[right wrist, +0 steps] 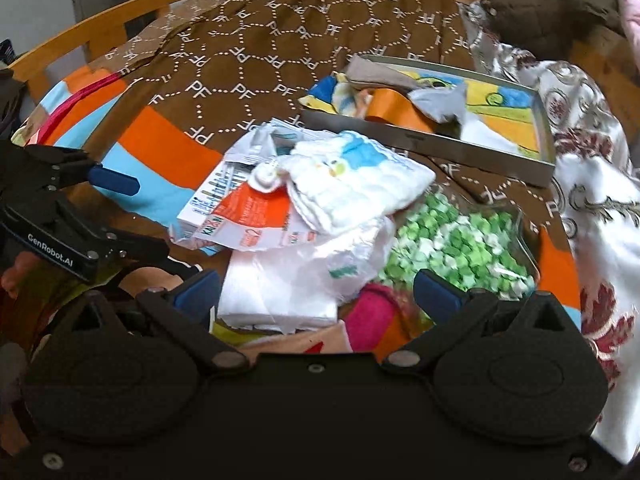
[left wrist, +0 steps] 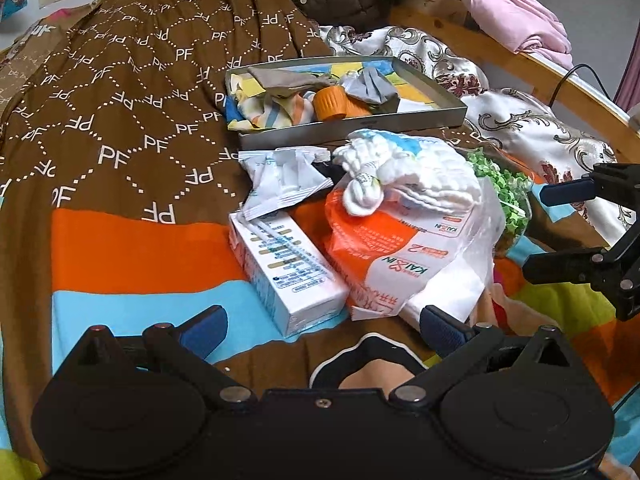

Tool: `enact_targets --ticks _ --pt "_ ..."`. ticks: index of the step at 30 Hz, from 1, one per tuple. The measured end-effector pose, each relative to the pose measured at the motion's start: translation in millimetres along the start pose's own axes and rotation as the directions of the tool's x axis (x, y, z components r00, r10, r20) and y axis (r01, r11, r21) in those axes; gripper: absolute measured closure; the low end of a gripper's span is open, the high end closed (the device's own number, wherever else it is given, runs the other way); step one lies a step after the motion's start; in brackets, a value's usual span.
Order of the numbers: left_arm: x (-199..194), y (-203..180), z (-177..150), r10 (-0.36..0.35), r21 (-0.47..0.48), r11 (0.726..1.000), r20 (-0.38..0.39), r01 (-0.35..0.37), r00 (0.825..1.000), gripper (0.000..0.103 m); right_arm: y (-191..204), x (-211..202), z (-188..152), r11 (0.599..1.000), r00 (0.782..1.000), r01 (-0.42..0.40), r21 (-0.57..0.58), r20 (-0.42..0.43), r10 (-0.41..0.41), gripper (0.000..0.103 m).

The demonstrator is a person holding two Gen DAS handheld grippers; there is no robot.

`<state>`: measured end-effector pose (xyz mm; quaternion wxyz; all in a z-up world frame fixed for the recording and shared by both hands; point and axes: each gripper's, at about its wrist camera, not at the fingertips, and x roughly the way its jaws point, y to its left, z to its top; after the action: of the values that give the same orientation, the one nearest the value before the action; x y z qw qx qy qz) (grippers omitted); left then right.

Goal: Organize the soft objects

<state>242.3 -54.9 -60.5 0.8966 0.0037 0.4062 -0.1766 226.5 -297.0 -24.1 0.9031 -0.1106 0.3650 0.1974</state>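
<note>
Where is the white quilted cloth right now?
The white quilted cloth lies mid-pile in both views, on the orange-and-white package, just in front of the metal tray, beside the bag of green paper stars.

My right claw [left wrist: 560,232] shows only partly in my left camera, its body cut off by the picture's edge. The bag of green bits [left wrist: 504,188] lies mostly hidden behind the white cloth [left wrist: 404,172] and the plastic bag [left wrist: 452,272] there (my right camera shows more of it, though blurred). The print on the white box [left wrist: 284,264] is too small for me to read, and the pink cloth [right wrist: 370,312] is half buried under the wrappers
</note>
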Motion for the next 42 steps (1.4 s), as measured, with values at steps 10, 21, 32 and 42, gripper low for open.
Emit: enact_targets --ticks 10,21,32,42 --pt "1.5 18.0 3.9 0.032 -0.024 0.999 0.017 -0.031 0.999 0.001 3.4 16.2 20.6 0.999 0.999 0.005 -0.032 0.040 -0.004 0.001" --pt "26.0 33.8 50.5 0.081 -0.100 0.992 0.093 -0.072 0.992 0.001 -0.5 54.1 63.4 0.997 0.995 0.052 -0.057 0.092 -0.047 0.001" --pt "66.1 47.2 79.4 0.108 -0.169 0.982 0.116 -0.088 0.987 0.001 7.1 99.2 76.8 0.991 0.997 0.063 -0.120 0.044 -0.058 0.001" --pt "85.9 44.6 86.5 0.063 -0.148 0.988 0.090 -0.049 0.994 0.001 6.4 120.4 81.8 0.989 0.997 0.062 -0.133 0.049 -0.056 0.001"
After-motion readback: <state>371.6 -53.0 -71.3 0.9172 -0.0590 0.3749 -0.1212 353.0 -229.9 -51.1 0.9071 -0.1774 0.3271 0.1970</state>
